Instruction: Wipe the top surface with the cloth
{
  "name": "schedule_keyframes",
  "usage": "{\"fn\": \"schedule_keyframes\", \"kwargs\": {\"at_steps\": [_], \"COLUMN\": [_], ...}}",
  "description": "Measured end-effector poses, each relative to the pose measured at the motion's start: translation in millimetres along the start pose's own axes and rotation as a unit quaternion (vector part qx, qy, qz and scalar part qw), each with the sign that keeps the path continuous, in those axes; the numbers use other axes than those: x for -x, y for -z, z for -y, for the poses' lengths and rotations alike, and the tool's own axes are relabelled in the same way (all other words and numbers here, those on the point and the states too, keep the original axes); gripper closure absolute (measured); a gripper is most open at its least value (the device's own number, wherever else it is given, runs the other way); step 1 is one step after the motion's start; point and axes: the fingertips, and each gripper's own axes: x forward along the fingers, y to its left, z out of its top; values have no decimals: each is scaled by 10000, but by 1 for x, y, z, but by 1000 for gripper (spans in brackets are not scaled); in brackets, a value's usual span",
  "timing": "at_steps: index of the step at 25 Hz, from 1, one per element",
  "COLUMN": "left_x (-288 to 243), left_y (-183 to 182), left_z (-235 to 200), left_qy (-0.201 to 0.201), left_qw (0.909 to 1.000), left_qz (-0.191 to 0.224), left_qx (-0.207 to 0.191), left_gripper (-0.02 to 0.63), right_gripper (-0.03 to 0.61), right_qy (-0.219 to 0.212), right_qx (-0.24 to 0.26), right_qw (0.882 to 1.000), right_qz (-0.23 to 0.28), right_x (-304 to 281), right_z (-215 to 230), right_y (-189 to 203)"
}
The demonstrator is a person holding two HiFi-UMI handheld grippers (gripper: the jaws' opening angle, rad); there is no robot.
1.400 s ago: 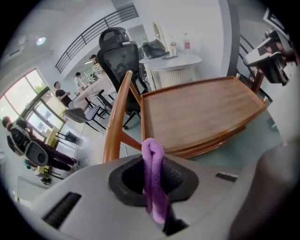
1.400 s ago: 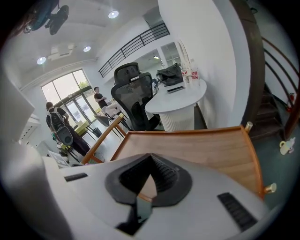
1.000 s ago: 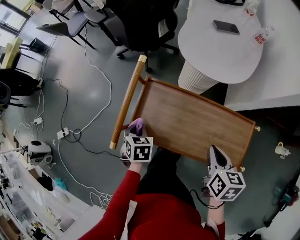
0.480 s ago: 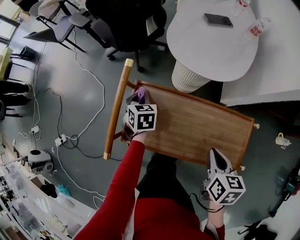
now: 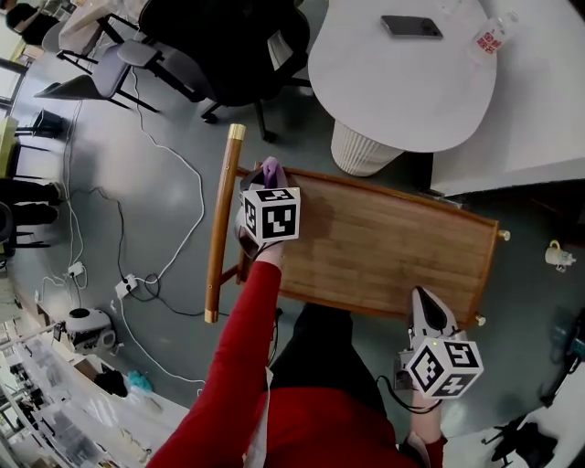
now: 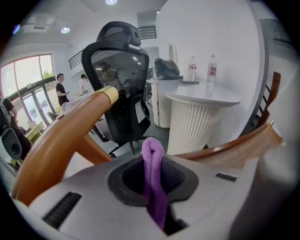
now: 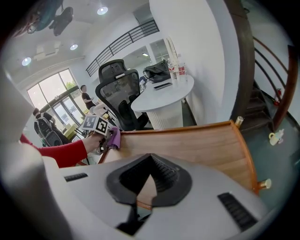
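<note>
1. I see a round white desk (image 5: 411,91) carrying a dark phone (image 5: 411,26) and a bottle (image 5: 489,38).
2. A black office chair (image 5: 228,41) stands beside it.
3. Cables (image 5: 197,199) trail across the grey floor (image 5: 110,155).

The top surface (image 5: 393,247) was varnished wood with a soft satin sheen, its grain running lengthwise; its raised rim looked glossier. Along its left edge the round handle bar (image 5: 222,219) was smooth polished wood, capped in brass-coloured metal. At its far-left corner the cloth (image 6: 152,152) was purple, soft and fuzzy, like fleece or microfibre. The left gripper (image 6: 153,187) and right gripper (image 7: 147,173) had matt grey plastic jaws with black ribbed pads (image 7: 164,176). The table (image 5: 402,82) beyond was smooth matt white, its base fluted. The chair (image 6: 117,61) back was black mesh. The floor (image 5: 137,183) was smooth grey with a faint shine.
</note>
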Motion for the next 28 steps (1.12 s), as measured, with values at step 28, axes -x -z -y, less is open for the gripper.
{"fn": "schedule_keyframes", "kwargs": {"at_steps": [28], "left_x": [292], "left_y": [-70], "left_z": [136], "left_qy": [2920], "left_qw": [8972], "left_qz": [3291], "left_qx": [-382], "left_gripper": [565], "right_gripper": [575], "right_qy": [-442], "right_qx": [468], "right_qw": [9654], "right_qz": [2526], "right_x": [86], "right_z": [-58], "right_y": [-63]}}
